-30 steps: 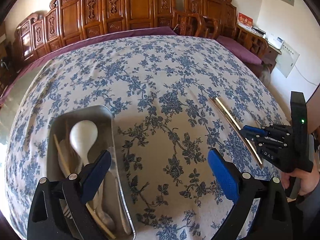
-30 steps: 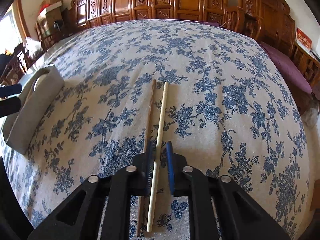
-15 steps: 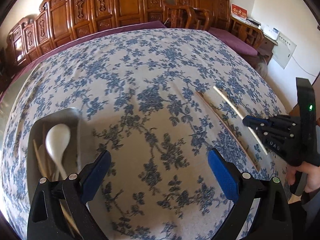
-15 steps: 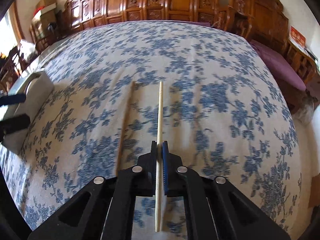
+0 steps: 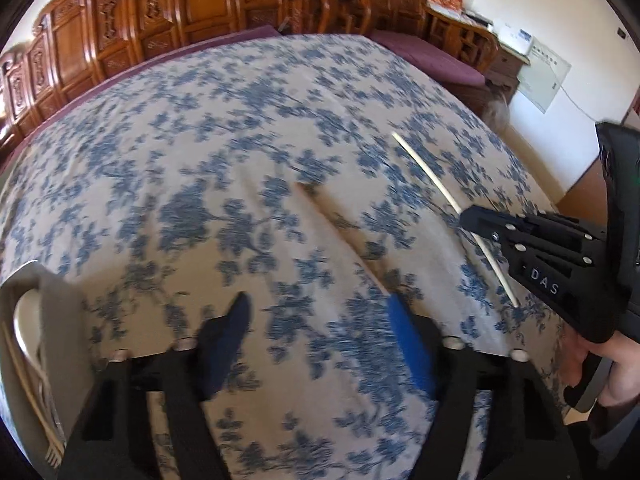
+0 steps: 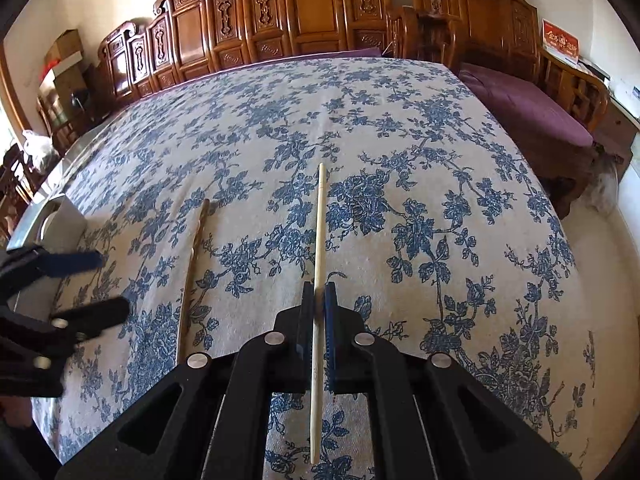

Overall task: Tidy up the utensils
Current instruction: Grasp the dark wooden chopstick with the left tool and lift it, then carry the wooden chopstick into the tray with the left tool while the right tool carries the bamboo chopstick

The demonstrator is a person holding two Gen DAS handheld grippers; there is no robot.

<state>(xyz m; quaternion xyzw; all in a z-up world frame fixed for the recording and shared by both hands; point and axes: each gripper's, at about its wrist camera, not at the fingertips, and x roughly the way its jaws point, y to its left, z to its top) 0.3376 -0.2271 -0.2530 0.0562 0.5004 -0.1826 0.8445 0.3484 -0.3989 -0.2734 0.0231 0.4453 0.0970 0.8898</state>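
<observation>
Right hand-held gripper point(image 6: 319, 300) clenched on pale chopstick point(image 6: 319, 232).
Left hand-held gripper point(image 5: 320, 320) closing, nothing between; brown chopstick point(image 6: 192, 276) on tablecloth point(image 6: 440, 184).

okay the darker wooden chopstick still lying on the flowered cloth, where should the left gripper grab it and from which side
Grip the dark wooden chopstick near its middle, coming from above with the left gripper and its jaws straddling the shaft crosswise. It lies flat and thin on the blue-flowered tablecloth, so only its long sides offer purchase.
</observation>
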